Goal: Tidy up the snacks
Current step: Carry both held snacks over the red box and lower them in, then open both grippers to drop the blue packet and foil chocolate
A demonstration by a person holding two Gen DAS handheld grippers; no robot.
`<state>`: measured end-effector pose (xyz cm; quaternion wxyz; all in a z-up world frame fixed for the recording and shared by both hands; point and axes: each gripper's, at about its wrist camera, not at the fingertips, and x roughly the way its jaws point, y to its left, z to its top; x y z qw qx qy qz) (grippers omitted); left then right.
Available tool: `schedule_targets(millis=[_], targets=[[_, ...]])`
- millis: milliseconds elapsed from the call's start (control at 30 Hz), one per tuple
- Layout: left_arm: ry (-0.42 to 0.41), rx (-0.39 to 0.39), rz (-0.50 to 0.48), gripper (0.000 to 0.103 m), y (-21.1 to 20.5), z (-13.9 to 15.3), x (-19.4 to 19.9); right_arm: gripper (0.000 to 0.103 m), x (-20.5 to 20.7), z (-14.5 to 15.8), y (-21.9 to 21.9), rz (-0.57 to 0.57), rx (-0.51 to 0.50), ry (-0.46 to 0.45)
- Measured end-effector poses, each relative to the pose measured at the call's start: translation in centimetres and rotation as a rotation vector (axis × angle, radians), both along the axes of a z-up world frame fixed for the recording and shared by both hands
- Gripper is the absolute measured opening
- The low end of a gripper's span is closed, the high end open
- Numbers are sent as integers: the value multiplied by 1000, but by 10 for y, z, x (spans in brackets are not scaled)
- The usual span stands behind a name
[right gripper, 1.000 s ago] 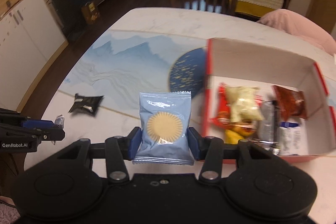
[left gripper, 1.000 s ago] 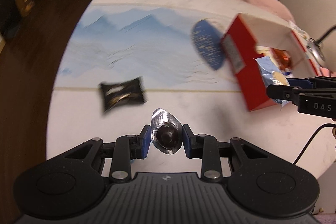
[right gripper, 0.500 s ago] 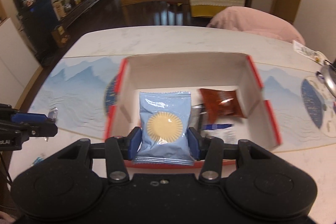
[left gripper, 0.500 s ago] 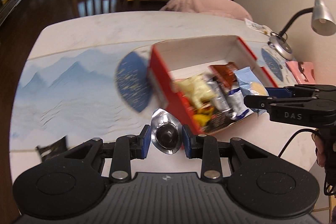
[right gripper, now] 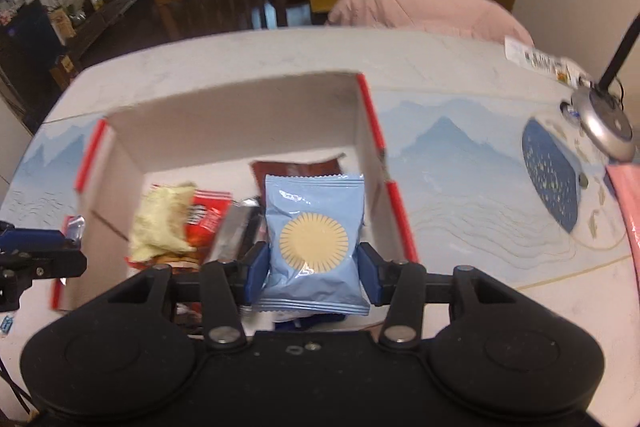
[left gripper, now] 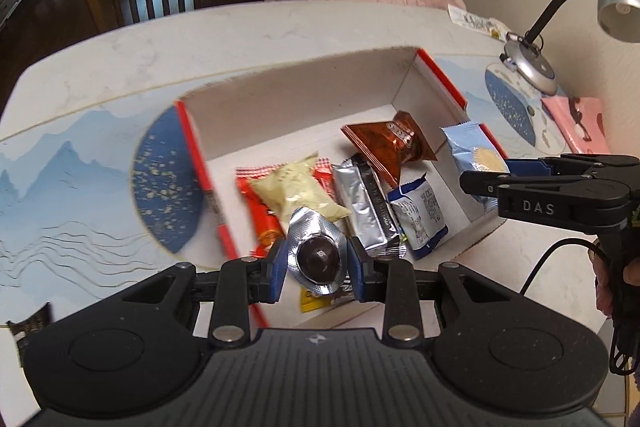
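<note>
Left tongs (left gripper: pixel 318 259) clamp a crinkly silver foil wrapper (left gripper: pixel 316 253) with a dark round chocolate showing through its middle; a second ago they hung over bare table near a black packet, and now they sit above the near left part of the red-and-white box (left gripper: pixel 304 99). Right tongs (right gripper: pixel 312 267) squeeze a smooth pale-blue pouch (right gripper: pixel 314 239) printed with a cream sunburst disc, and they too have swung in from beside the box to over its right end. Inside the cardboard box, beneath the held pieces, lie a pale yellow puffy bag (left gripper: pixel 298 193), a red packet (left gripper: pixel 260 215), a shiny silver bar (left gripper: pixel 366 207), a copper-brown foil pack (left gripper: pixel 390 145) and a white-and-blue sachet (left gripper: pixel 420 215). "DAS" reads in white on the right tongs' black side in the left view. The box rests on the marble table (left gripper: pixel 120 55), on a blue mountain-print mat (left gripper: pixel 60 187).
</note>
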<state>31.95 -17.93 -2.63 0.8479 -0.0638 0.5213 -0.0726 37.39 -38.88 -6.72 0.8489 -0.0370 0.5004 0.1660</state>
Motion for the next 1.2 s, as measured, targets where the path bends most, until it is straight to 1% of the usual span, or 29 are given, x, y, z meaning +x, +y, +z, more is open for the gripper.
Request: schedule_targets(millis=[67, 300, 400, 567, 900, 1067, 1100, 1167, 1200], targets=[[14, 1, -11, 31, -8, -8, 6, 47, 6, -10, -2, -3, 0, 25], [53, 37, -45, 31, -30, -33, 22, 47, 9, -26, 15, 63, -9, 35], [76, 51, -52, 31, -36, -44, 26, 47, 12, -36, 22, 85, -27, 42], [112, 57, -71, 31, -41, -57, 27, 47, 14, -46, 27, 108, -18, 74], [125, 52, -55, 31, -38, -65, 29, 47, 12, -53, 31, 111, -14, 90], [123, 36, -45, 32, -35, -63, 26, 48, 9, -48, 29, 97, -11, 80], [120, 34, -45, 32, -35, -62, 26, 50, 8, -46, 28, 93, -8, 77], [111, 23, -44, 43, -32, -60, 24, 53, 6, -41, 27, 90, 1, 69], [102, 7, -45, 44, -31, -58, 22, 54, 4, -38, 26, 88, 4, 63]])
